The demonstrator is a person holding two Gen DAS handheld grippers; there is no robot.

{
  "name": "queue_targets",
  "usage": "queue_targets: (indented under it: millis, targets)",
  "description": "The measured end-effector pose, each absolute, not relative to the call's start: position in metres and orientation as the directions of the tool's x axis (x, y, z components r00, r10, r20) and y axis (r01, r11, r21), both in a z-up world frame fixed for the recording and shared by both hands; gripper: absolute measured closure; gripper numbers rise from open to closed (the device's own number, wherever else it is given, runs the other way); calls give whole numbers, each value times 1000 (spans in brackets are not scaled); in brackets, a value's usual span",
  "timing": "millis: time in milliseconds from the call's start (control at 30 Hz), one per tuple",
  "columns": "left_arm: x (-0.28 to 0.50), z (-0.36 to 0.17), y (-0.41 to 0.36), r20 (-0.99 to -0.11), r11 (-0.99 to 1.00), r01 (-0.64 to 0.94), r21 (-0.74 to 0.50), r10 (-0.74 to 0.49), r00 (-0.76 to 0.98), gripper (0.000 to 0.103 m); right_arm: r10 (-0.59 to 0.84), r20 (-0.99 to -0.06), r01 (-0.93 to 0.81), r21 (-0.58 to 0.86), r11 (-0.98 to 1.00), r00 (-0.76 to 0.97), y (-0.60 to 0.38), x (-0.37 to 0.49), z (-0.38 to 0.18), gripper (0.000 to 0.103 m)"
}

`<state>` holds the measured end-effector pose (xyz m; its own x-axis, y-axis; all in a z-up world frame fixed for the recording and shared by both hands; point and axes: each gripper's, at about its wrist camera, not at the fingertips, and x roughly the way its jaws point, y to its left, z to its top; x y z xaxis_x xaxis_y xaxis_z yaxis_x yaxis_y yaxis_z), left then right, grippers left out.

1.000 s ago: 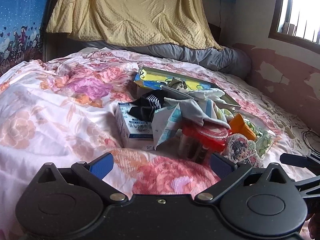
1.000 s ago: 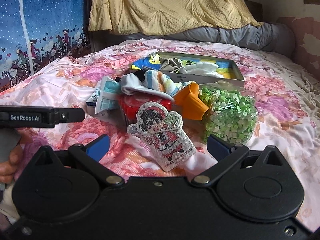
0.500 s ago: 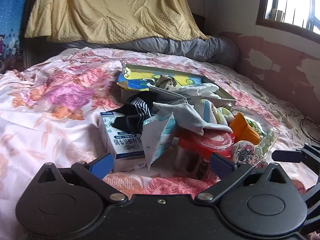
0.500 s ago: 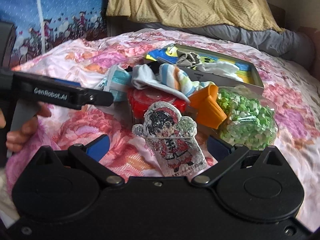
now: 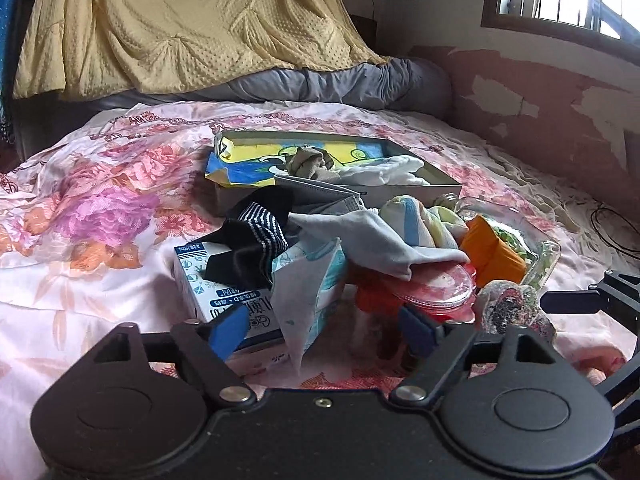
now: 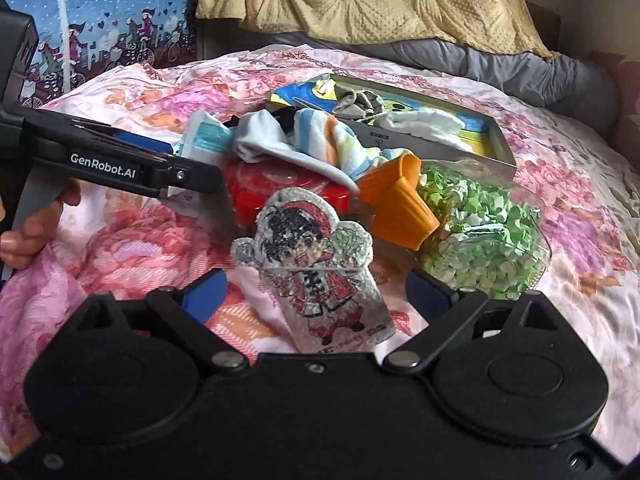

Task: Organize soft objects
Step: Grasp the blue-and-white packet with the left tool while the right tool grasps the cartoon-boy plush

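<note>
A pile of things lies on the floral bed. A black striped sock (image 5: 256,236) drapes over a tissue box (image 5: 224,292). A white sock with blue and orange stripes (image 5: 384,240) (image 6: 320,144) lies over a red lidded container (image 6: 280,188). Behind stands an open box (image 5: 400,192) (image 6: 460,148) holding a grey sock (image 5: 308,164) and a white sock (image 5: 384,172). My left gripper (image 5: 324,328) is open and empty, just before the tissue box. My right gripper (image 6: 316,292) is open and empty around a cartoon figure patch (image 6: 316,264).
An orange cup (image 6: 396,204) and a clear jar of green paper bits (image 6: 480,228) lie right of the pile. A paper packet (image 5: 308,292) leans on the tissue box. A yellow blanket (image 5: 180,24) and grey pillow (image 5: 340,84) lie at the bed's head. A wall runs on the right.
Both grippers have moved forward toward the pile, which now looks larger. The left gripper has come in beside the tissue box. Both stay open.
</note>
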<state>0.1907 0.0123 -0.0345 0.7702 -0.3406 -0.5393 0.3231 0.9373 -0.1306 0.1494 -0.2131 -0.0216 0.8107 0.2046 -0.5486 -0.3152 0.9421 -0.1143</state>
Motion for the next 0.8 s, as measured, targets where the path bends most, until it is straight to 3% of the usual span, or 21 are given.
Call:
queue_targets:
  millis: [367,500,800]
  targets:
    - [198,-40,16,-545,938,315,-145,-341,766,56,203,-558,-321,-120,939,804,-211,150,-30,33]
    - [197,-40,16,-547,936,319,-146,-345,762,73,193,-560,-307,-115,945,805,-212,151,-31,40]
    - [192,-42,8,-569,935,327,-139,-345,746,84,159,-558,-295,-162,942,814,-208,149,-33,47]
